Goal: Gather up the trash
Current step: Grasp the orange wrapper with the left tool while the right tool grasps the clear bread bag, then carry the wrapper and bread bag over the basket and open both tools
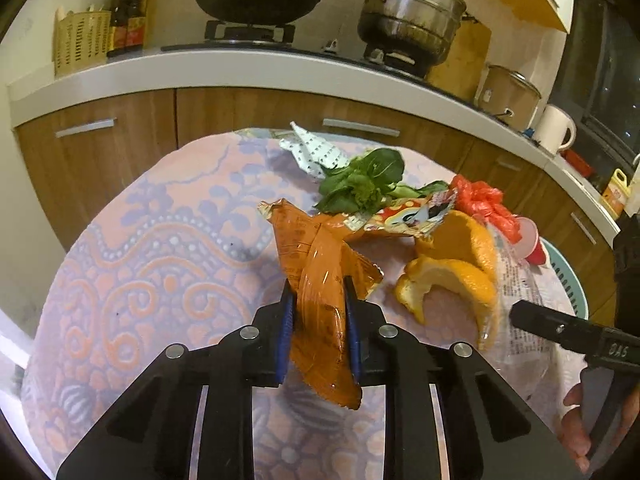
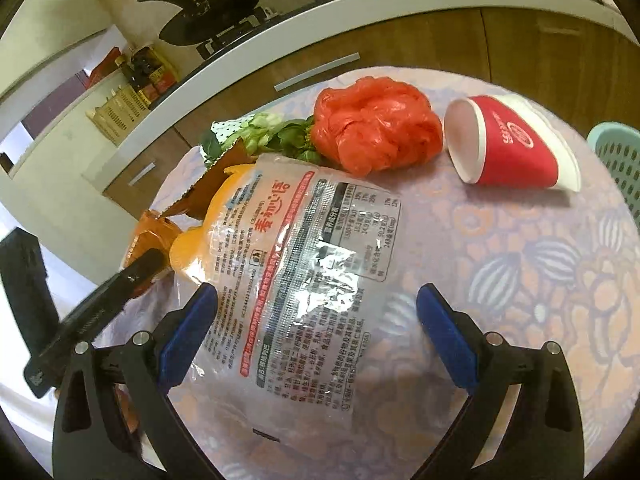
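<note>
My left gripper (image 1: 318, 300) is shut on an orange plastic wrapper (image 1: 316, 264) and holds it above the patterned table (image 1: 160, 240). Orange peel (image 1: 452, 268), a green leafy vegetable (image 1: 364, 180), a colourful snack wrapper (image 1: 404, 216), a crumpled red plastic bag (image 2: 376, 124) and a tipped red paper cup (image 2: 516, 148) lie on the table. My right gripper (image 2: 316, 312) is open, its blue pads either side of a clear printed plastic bag (image 2: 304, 264) that lies flat and partly covers the peel. The right gripper's finger also shows at the right in the left wrist view (image 1: 560, 328).
A teal basket (image 2: 620, 160) stands at the table's right edge. A folded dotted paper (image 1: 312, 148) lies at the far side. Behind is a kitchen counter (image 1: 280, 68) with a wok, a steel pot, bottles and a white kettle (image 1: 554, 128). Wooden cabinets run below it.
</note>
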Motion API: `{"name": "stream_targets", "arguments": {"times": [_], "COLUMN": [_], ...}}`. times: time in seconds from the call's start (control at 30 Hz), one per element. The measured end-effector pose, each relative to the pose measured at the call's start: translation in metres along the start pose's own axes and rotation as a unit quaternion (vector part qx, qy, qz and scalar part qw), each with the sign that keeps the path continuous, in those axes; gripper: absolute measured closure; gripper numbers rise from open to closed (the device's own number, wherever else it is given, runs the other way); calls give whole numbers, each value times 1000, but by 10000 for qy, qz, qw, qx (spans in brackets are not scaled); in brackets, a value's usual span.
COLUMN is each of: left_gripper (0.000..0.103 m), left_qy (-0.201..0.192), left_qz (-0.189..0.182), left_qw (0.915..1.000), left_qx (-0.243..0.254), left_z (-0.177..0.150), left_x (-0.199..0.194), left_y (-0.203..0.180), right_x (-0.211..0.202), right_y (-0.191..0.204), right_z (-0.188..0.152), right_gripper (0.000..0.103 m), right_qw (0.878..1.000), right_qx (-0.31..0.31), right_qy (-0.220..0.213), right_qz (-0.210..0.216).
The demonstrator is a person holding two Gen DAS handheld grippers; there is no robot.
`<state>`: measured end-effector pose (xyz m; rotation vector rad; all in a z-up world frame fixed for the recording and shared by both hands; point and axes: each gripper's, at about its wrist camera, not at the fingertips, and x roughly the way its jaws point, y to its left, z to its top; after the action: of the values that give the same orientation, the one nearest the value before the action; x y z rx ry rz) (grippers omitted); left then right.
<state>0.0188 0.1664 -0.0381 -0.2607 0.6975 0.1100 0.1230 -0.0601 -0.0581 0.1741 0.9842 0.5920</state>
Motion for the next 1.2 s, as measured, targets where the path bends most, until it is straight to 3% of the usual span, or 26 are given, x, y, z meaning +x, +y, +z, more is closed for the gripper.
{"name": "stream_targets", "arguments": {"times": [0.03,0.13,0.23,0.4,0.6,0.9,1.07,1.2], "left_gripper": [82,82,82,82,82,82,82,82], "left_qy": [-22,-55,-118,-182,-396,-817,-755,-393], "left_qz": [-14,-52,-114,-296,-438,-785,-1182,-1613], "left_qw": [10000,9999,9998,9991,9982,9925,9881,9833], "left_qx": [-7,-75,-139,-245,-33,457,629,742], "left_z": [0,1,1,-1,1,23,24,15], "left_x": [-1,-1,-4,-13,-38,-75,-72,-50], "left_y": [0,2,5,6,-16,-74,-113,-154], "right_x": [-1,-5,-14,-40,-77,-124,-142,-151], "right_y": [3,12,18,23,24,9,-15,-45], "right_z": [-1,-6,-11,-17,-18,-12,-5,1], "right_gripper": [28,53,68,78,85,87,87,87], "right_qw": [10000,9993,9984,9958,9913,9848,9811,9774], "right_qx": [-83,-357,-510,-708,-885,-848,-664,-429], "right_qy": [-30,-70,-226,-549,-948,-1498,-1756,-1923], "right_qz": [8,-23,-89,-209,-209,-219,-471,-771]}}
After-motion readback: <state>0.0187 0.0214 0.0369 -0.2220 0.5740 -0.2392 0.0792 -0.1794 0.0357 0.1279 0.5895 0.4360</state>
